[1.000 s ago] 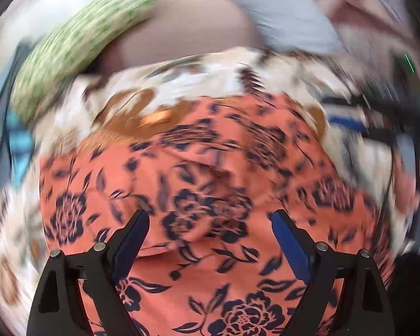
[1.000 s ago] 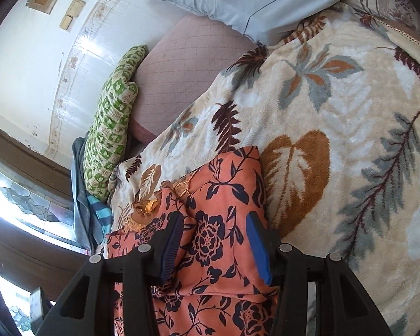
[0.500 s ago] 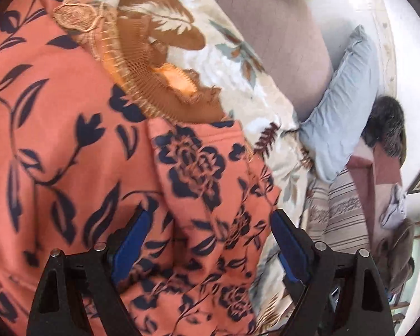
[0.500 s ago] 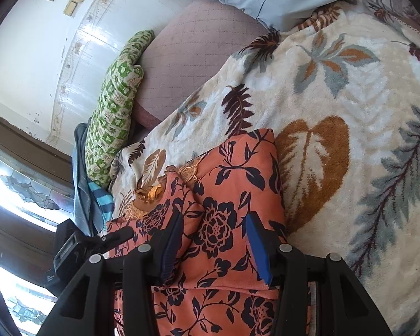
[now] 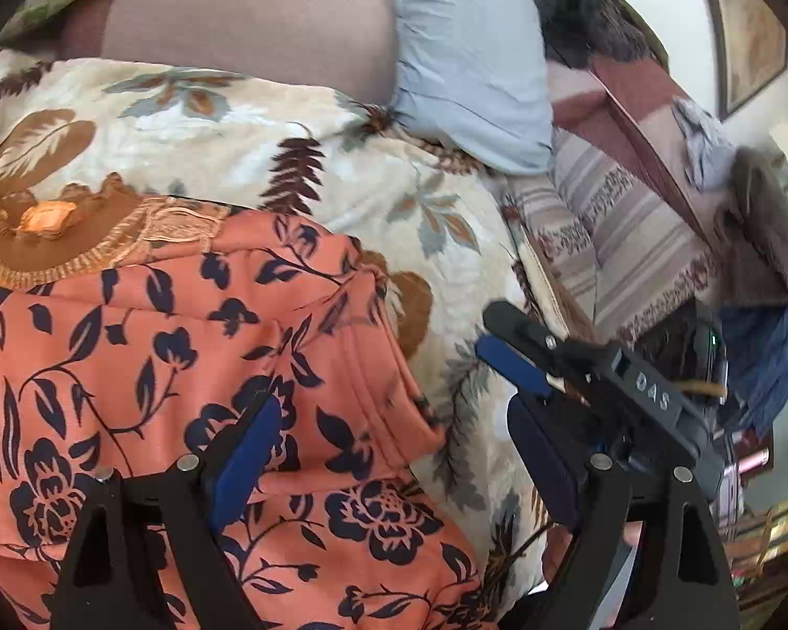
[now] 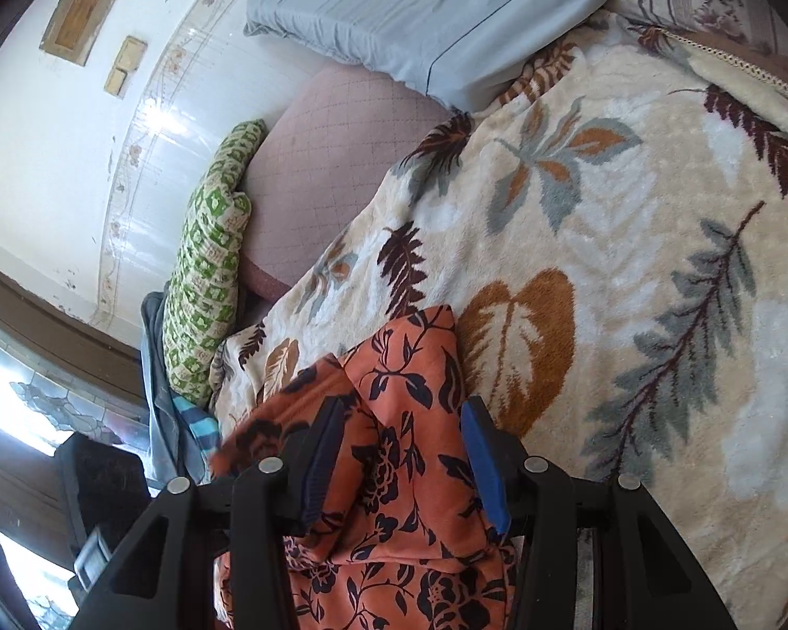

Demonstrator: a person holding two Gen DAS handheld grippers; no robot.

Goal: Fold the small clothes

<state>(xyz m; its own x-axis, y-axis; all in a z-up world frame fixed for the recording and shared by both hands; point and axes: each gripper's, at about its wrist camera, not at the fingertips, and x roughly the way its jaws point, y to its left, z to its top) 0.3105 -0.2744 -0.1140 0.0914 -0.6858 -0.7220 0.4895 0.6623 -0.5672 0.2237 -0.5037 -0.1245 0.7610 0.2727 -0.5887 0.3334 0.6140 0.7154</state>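
Observation:
An orange garment with a dark flower print lies on a cream blanket with leaf patterns. Its brown ruffled neckline shows at the far left. My left gripper hangs wide open over the garment's right edge, one pad over the cloth and one over the blanket. My right gripper stands half open above a folded corner of the garment, and its pads do not press the cloth. In the left wrist view the right gripper hovers over the blanket, just right of the garment, with nothing in it.
A pink quilted cushion, a light blue pillow and a green patterned pillow line the far side by the wall. Striped bedding and piled clothes lie at the right.
The left gripper has swung from over the garment's middle to its right edge, bringing the right gripper into its view. The right gripper has shifted slightly along the garment. Both openings look unchanged.

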